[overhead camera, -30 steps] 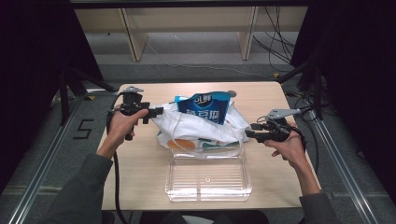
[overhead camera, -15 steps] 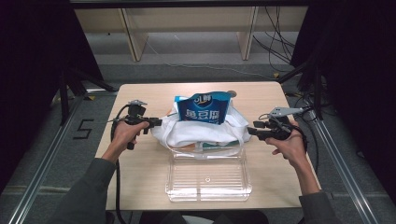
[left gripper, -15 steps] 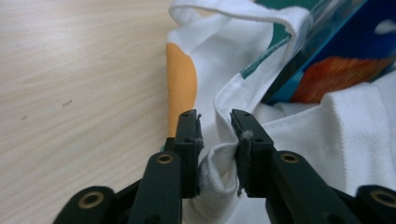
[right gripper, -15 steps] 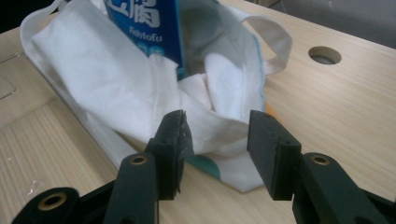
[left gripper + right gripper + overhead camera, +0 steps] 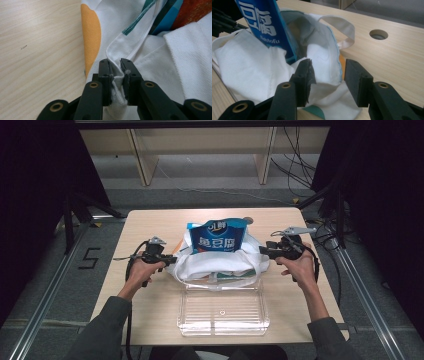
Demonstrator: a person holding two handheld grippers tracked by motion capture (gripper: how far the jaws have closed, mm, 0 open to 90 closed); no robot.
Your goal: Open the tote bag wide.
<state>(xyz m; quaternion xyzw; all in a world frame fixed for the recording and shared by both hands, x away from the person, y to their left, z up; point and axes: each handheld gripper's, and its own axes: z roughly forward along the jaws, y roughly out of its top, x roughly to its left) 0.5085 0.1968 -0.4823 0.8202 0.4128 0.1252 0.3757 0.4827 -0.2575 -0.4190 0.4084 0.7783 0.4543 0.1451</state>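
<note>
Light wooden table (image 5: 150,225) carries a white cloth bag (image 5: 220,265), printed with orange and teal patches, at centre behind a clear plastic tray (image 5: 222,312). A blue snack packet (image 5: 216,236) stands upright in the bag's mouth. Left gripper (image 5: 117,65) is clamped on the bag's hemmed edge. Right gripper (image 5: 328,71) has its jaws apart at the bag's other side, cloth lying between them. Since a second ago the left gripper has dropped lower and the bag lies flatter and wider.
</note>
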